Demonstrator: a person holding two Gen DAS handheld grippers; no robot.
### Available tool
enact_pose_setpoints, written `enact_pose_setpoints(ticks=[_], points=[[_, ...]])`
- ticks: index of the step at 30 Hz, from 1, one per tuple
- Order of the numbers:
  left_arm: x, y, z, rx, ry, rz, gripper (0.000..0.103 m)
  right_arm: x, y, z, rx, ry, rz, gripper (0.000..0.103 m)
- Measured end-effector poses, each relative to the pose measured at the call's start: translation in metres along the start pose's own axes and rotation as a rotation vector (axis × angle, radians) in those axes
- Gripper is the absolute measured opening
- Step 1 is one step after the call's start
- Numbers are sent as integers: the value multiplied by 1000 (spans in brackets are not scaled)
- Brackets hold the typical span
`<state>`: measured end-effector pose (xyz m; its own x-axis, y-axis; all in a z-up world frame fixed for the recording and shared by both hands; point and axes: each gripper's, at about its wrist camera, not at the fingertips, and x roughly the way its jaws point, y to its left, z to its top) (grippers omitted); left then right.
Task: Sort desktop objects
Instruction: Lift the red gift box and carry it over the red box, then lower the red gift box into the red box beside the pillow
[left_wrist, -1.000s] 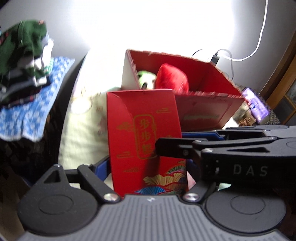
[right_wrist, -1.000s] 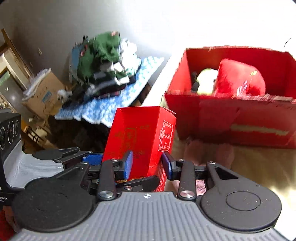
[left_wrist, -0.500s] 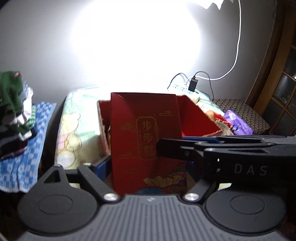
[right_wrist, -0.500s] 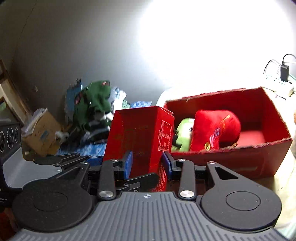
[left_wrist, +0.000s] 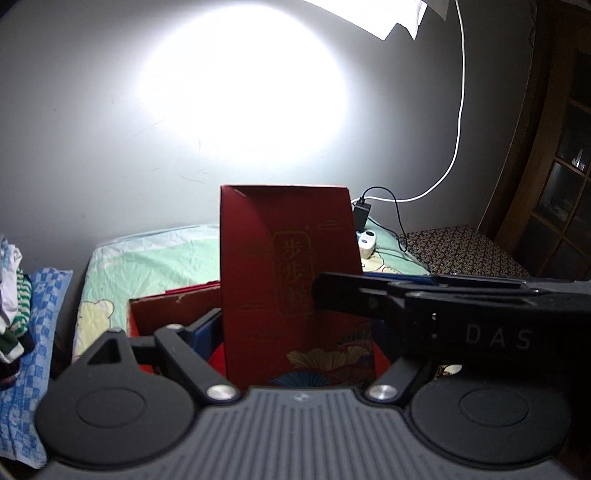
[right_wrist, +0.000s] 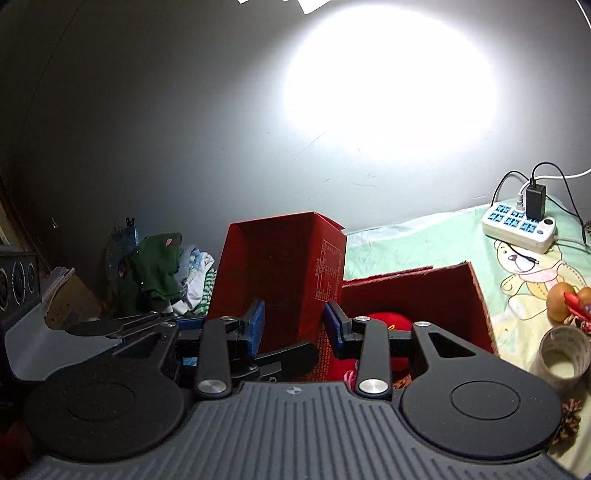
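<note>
Moved: both views have tilted up since a second ago; the big red carton, then ahead and farther off, now sits close below the grippers.
Held item: a tall red gift box, upright, open at the top.
Left gripper: clamped across the gift box's decorated face.
Right gripper: blue pads pressed on the gift box's narrow sides.
Done: a red plush already lies in the carton, just under the right gripper.
Left: lowering the gift box in; tape roll and fruit, right of the right gripper on the worktop, look unsorted.
</note>
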<state>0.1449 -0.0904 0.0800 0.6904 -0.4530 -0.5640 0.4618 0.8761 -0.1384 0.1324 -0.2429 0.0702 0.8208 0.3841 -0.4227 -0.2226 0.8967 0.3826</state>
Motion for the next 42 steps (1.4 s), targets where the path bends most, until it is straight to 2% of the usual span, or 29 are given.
enact_pose_setpoints(ticks=[7, 13, 19, 26, 31, 35, 39, 42], points=[[57, -16, 13, -45, 18, -3, 83, 15, -48, 26, -22, 16, -24, 39], [106, -18, -1, -105, 91, -3, 83, 42, -89, 25, -27, 103, -32, 39], [138, -18, -16, -160, 163, 4, 83, 66, -114, 16, -20, 204, -25, 39], [166, -14, -32, -224, 258, 4, 83, 90, -122, 12, -58, 342, -46, 39], [179, -17, -43, -238, 318, 16, 83, 108, -115, 5, -136, 443, -102, 39], [183, -13, -46, -247, 334, 24, 84, 113, -111, 0, -171, 459, -120, 39], [185, -7, -47, -261, 344, 16, 85, 120, -112, -1, -154, 472, -135, 40], [184, -7, -46, -259, 342, 9, 86, 122, -110, -1, -152, 469, -149, 44]])
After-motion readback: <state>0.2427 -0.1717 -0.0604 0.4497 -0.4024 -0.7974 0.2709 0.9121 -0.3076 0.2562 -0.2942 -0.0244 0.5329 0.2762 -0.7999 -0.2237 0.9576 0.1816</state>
